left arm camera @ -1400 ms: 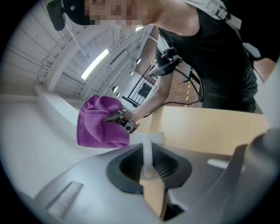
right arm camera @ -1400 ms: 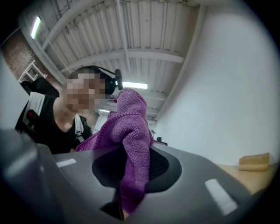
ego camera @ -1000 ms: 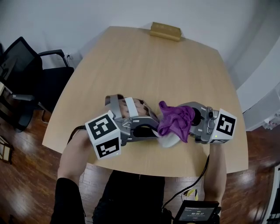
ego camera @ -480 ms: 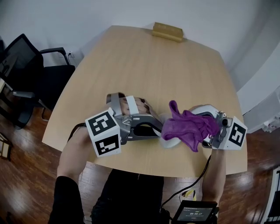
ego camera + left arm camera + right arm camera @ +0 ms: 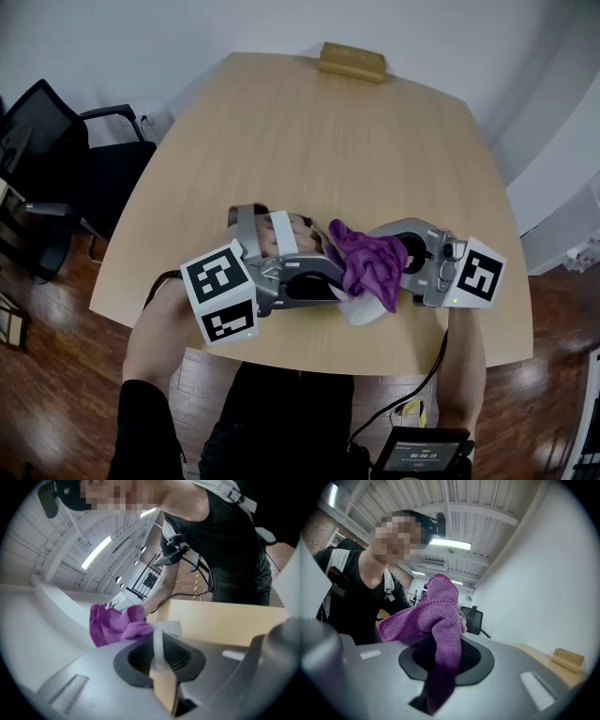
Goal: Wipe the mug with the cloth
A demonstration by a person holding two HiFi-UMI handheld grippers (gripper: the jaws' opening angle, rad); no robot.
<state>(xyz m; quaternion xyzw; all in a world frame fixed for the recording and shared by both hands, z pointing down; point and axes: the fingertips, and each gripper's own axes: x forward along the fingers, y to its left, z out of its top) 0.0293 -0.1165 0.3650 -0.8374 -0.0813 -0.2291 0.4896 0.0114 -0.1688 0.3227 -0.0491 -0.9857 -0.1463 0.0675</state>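
Note:
The white mug (image 5: 362,309) hangs just above the table's near edge, mostly hidden under the purple cloth (image 5: 367,262). My left gripper (image 5: 339,286) reaches in from the left and is shut on the mug. In the left gripper view, a thin white part of the mug (image 5: 158,641) is pinched between the jaws of the left gripper (image 5: 159,660), with the cloth (image 5: 115,625) draped just behind. My right gripper (image 5: 401,267) comes from the right, shut on the cloth and holding it against the mug. In the right gripper view, the cloth (image 5: 440,620) bunches up out of the right gripper (image 5: 438,667).
The wooden table (image 5: 309,150) carries a tan block (image 5: 352,62) at its far edge. A black office chair (image 5: 56,159) stands off the table's left side. A handheld device with a screen (image 5: 422,456) hangs on a cable below my right arm.
Half a second ago the right gripper had swung out to the right with the cloth stretched across. It has now come back left, and the cloth is bunched over the mug again. The left gripper stayed put.

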